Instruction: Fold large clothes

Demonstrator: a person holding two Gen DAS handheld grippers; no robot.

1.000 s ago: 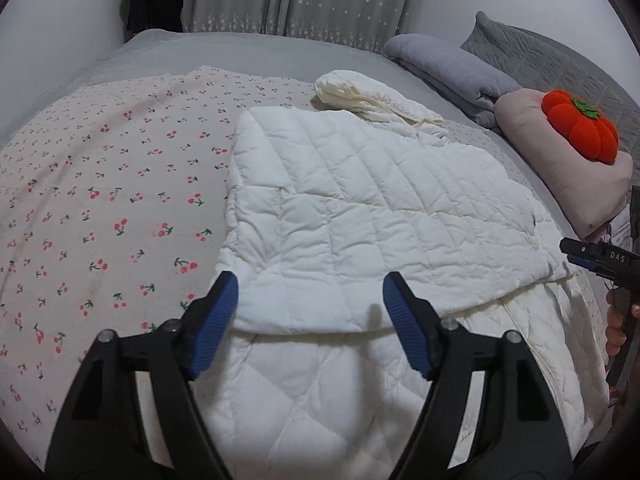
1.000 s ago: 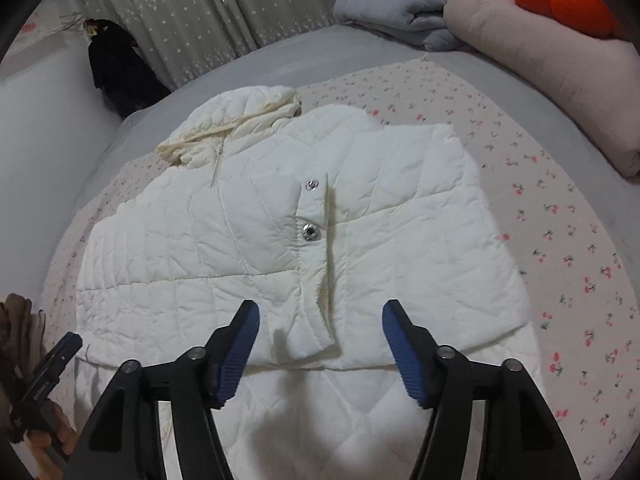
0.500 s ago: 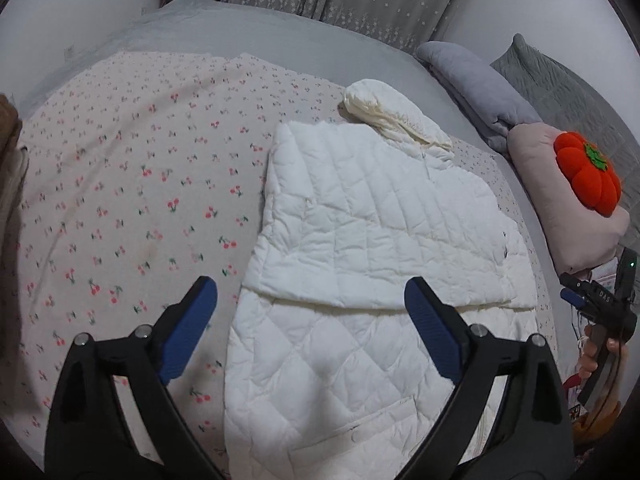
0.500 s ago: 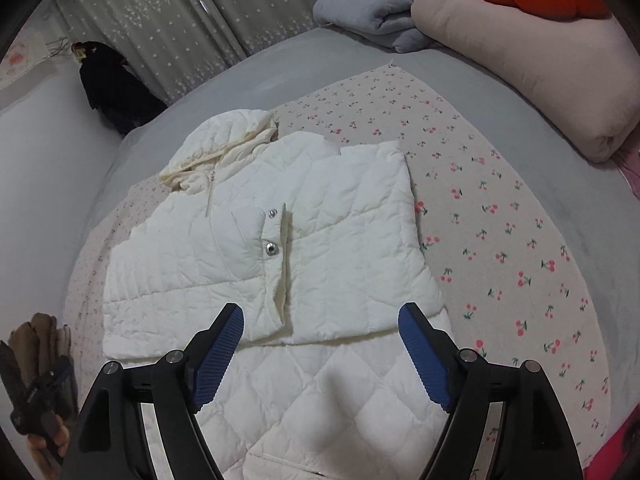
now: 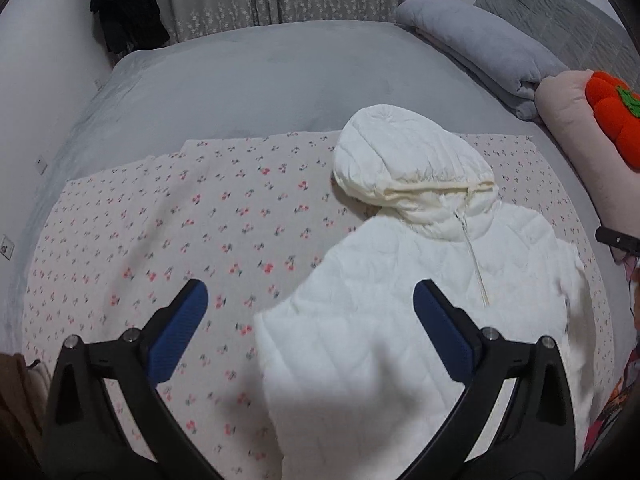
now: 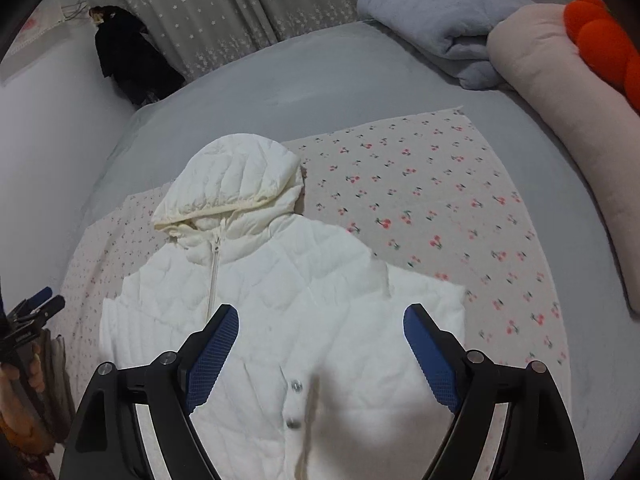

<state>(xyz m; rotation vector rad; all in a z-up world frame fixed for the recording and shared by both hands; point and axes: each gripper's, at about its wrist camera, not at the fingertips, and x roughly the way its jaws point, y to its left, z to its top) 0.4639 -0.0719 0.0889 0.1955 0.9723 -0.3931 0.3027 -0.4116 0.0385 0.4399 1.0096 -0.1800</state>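
Note:
A white quilted hooded jacket (image 5: 420, 288) lies flat on a cherry-print cloth (image 5: 200, 224), sleeves folded across its front, hood (image 5: 400, 160) at the far end. It also shows in the right wrist view (image 6: 288, 300), with zipper and snap buttons (image 6: 295, 386) facing up. My left gripper (image 5: 310, 334) is open and empty above the jacket's left edge. My right gripper (image 6: 320, 354) is open and empty above the jacket's middle. The jacket's lower part is out of view.
The cloth (image 6: 420, 200) covers a grey bed (image 5: 260, 88). A folded grey blanket (image 5: 480, 48), a pink pillow (image 6: 568, 100) and an orange plush (image 5: 616, 116) lie at the right. Dark clothing (image 5: 120, 8) hangs by the curtain. The other gripper shows at the left edge (image 6: 28, 320).
Both grippers have moved up toward the hood end of the jacket; the hood and zipper are now in front, and the folded lower part has dropped out of view. Both stay open.

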